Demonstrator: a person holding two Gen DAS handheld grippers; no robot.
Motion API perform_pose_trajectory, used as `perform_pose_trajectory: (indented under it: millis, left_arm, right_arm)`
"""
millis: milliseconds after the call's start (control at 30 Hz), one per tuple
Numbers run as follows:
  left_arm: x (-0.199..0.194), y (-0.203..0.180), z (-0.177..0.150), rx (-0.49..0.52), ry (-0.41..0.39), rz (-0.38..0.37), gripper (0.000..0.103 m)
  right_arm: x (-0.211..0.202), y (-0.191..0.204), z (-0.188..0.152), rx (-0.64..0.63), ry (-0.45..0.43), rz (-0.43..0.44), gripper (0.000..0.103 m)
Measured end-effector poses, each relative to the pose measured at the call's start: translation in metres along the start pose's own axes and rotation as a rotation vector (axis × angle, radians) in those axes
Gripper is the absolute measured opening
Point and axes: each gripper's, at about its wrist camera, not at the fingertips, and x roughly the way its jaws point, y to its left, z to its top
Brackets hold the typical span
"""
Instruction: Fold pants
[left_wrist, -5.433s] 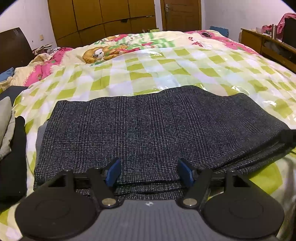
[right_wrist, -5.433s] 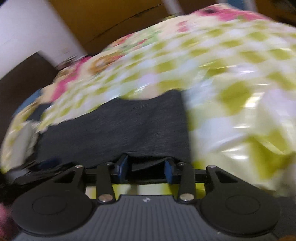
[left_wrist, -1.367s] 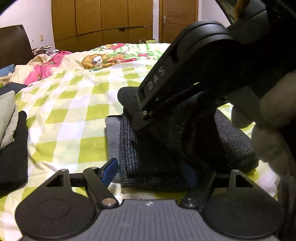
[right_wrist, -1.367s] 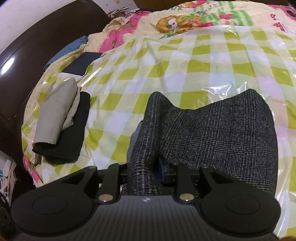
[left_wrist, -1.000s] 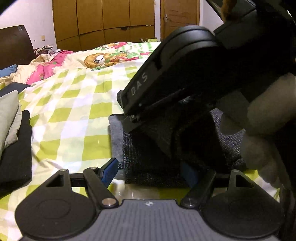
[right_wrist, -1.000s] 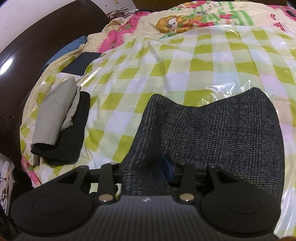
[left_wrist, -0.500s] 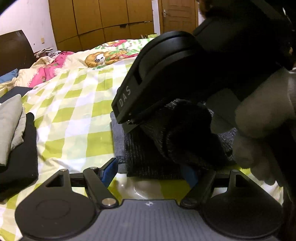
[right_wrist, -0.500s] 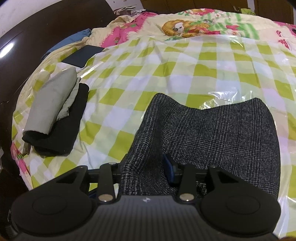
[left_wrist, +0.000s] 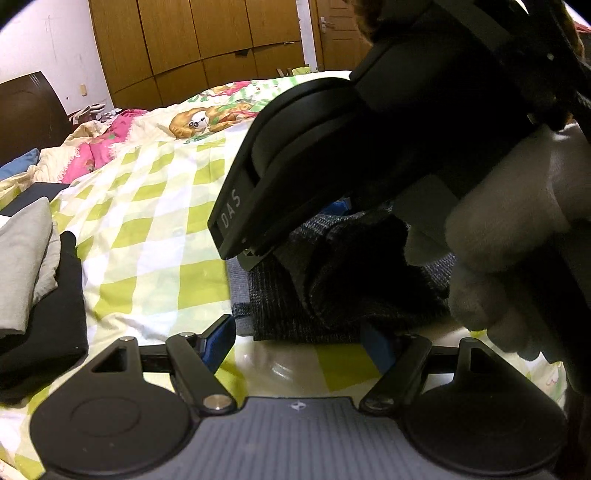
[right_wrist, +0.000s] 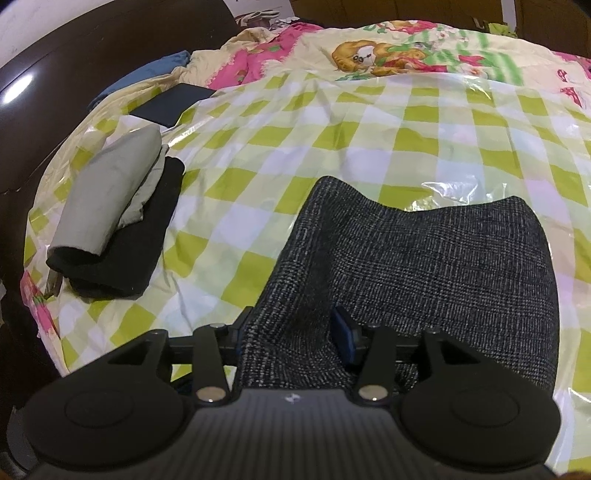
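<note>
My right gripper (right_wrist: 291, 328) is clamped on a raised ridge of the pants (right_wrist: 424, 266), the blue pads pressed into the cloth on both sides. The fabric is a dark, coarse weave with a fine pale check, folded into a thick, roughly rectangular bundle that lies on the bed just ahead of me; its far edge curves up at the left corner and dips in the middle. Under it, the green-and-white checked bedspread (right_wrist: 332, 122) is covered by a glossy clear plastic sheet that wrinkles and glares at the far right of the bundle.

From the left wrist view, my left gripper (left_wrist: 299, 338) stands with its fingers apart and nothing between them, its tips just short of the near edge of the pants (left_wrist: 295, 310). The black body of the right gripper (left_wrist: 332, 155) and a pale gloved hand (left_wrist: 517, 236) fill the upper right and hide most of the bundle; I cannot see its right side there.

To the left, well apart from the pants, a stack of folded clothes (right_wrist: 110, 221) lies near the bed's edge, soft grey over black. Between the stack and the pants there is open bedspread. A dark headboard (right_wrist: 74, 74) bounds the far left.
</note>
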Motion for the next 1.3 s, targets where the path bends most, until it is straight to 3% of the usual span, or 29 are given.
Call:
perform_pose_trajectory:
  millis: [267, 900, 1300]
  left_arm:
    - [-0.005, -0.001, -0.001, 0.001, 0.001, 0.013, 0.087]
    - [-0.025, 0.013, -0.005, -0.013, -0.023, 0.082, 0.087]
    - [-0.053, 0.009, 0.014, 0.037, -0.102, 0.135, 0.087]
  right_arm:
    - [-0.005, 0.003, -0.003, -0.001, 0.000, 0.013, 0.048]
    - [-0.024, 0.002, -0.003, 0.038, -0.032, 0.135, 0.049]
    - [-0.055, -0.022, -0.005, 0.018, -0.103, 0.025, 0.049]
